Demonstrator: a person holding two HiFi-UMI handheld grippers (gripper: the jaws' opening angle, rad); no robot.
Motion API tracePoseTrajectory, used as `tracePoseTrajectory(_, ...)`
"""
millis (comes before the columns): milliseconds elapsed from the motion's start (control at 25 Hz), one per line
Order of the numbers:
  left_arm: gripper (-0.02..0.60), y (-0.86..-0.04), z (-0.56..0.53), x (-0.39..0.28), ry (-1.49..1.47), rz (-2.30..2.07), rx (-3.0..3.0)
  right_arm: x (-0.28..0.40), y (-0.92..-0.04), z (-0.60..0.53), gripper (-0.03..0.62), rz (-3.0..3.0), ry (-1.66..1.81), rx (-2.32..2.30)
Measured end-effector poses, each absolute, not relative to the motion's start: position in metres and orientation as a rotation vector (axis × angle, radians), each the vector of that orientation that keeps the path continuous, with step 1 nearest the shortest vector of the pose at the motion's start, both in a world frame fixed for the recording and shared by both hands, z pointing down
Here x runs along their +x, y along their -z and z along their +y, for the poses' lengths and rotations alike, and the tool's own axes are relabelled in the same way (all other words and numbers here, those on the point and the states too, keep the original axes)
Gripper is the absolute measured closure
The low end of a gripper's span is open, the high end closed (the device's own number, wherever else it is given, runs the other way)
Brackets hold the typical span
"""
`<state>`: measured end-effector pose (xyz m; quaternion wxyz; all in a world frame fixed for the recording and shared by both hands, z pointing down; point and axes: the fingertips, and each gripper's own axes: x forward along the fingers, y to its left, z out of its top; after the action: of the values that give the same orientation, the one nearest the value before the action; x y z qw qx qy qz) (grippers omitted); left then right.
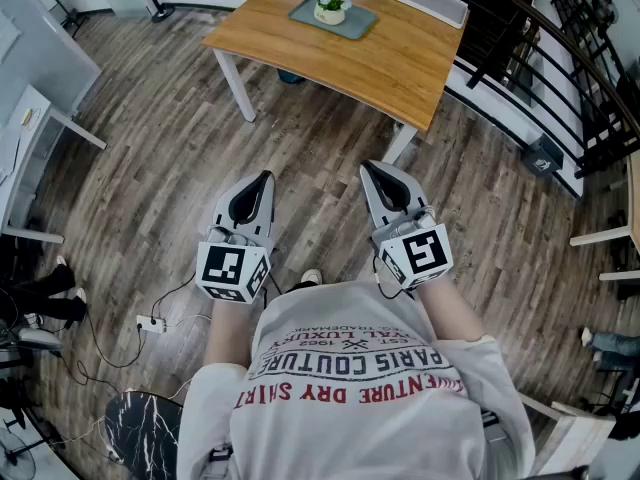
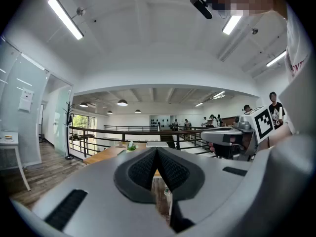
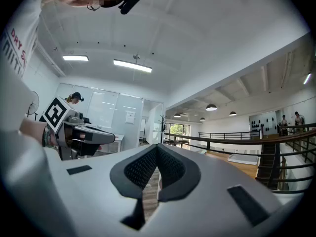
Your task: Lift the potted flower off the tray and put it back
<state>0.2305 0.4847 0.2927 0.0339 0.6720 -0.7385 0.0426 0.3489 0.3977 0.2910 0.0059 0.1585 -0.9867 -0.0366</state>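
The potted flower (image 1: 330,6), white blooms in a pale pot, stands on a grey-green tray (image 1: 352,23) on the wooden table (image 1: 380,58) far ahead. From the left gripper view the flower (image 2: 131,145) shows as a small spot on the distant table. My left gripper (image 1: 265,177) and right gripper (image 1: 366,167) are held level over the floor, well short of the table, both shut with nothing between the jaws. The right gripper view shows its dark pads (image 3: 170,167) meeting at the tip.
A white tray or board (image 1: 430,1) lies at the table's far right. A black railing (image 1: 560,78) runs along the right. A white desk (image 1: 30,128) stands at left. Cables and a power strip (image 1: 152,324) lie on the wooden floor near my feet.
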Motion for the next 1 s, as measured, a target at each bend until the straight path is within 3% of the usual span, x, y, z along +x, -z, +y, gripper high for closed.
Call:
tracePoseTrajectory(600,0.569,-0.299,0.475,0.188,-0.067,-2.233,2.1,0.323,-0.303,0.376,0.562,-3.06,0.071,0.633)
tracePoseTrajectory(640,0.571,-0.3,0.475,0.182,-0.065,-2.23,2.104,0.317,-0.304,0.375,0.461,-3.056,0.084,0.641)
tracePoseTrajectory(680,0.569,-0.301,0.474,0.176,-0.063,-2.226,2.11,0.311,-0.306,0.372,0.304,-3.048,0.098,0.661)
tracePoseTrajectory(720,0.569,-0.303,0.474,0.169,-0.062,-2.222,2.115,0.306,-0.307,0.369,0.273,-3.038,0.114,0.688)
tracePoseTrajectory(1000,0.569,-0.311,0.469,0.128,-0.023,-2.203,2.098,0.279,-0.316,0.353,0.273,-3.009,0.035,0.757)
